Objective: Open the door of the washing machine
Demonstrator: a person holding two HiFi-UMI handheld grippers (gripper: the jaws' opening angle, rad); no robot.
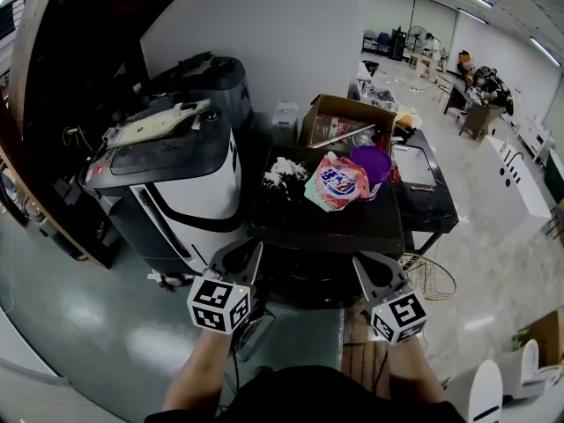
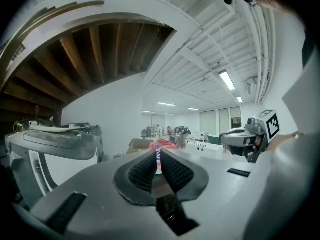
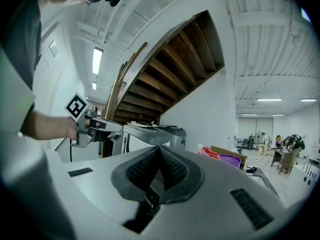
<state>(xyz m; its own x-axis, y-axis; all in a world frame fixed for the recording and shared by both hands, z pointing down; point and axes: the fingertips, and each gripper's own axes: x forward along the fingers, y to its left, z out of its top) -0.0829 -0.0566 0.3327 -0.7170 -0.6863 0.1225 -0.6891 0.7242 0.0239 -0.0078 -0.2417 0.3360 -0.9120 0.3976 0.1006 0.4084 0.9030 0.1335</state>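
A white and black washing machine [image 1: 189, 192] with a grey lid [image 1: 163, 152] lying down stands at the left; it also shows in the left gripper view [image 2: 55, 144] and the right gripper view [image 3: 155, 131]. Straight ahead is a dark unit with a black top [image 1: 300, 223]; its front is lost in shadow. My left gripper [image 1: 240, 254] [image 2: 158, 156] hangs in front of that unit's left corner, shut and empty. Level with it at the right corner, my right gripper [image 1: 377, 267] [image 3: 159, 154] is shut with nothing in it. Neither touches a machine.
On the black top lie a pink detergent bag [image 1: 337, 181], a purple cup [image 1: 372, 164], white powder [image 1: 284, 173] and a cardboard box [image 1: 344, 117]. A second dark machine [image 1: 207, 77] stands behind the left one. A wire basket [image 1: 432, 276] sits on the floor at the right.
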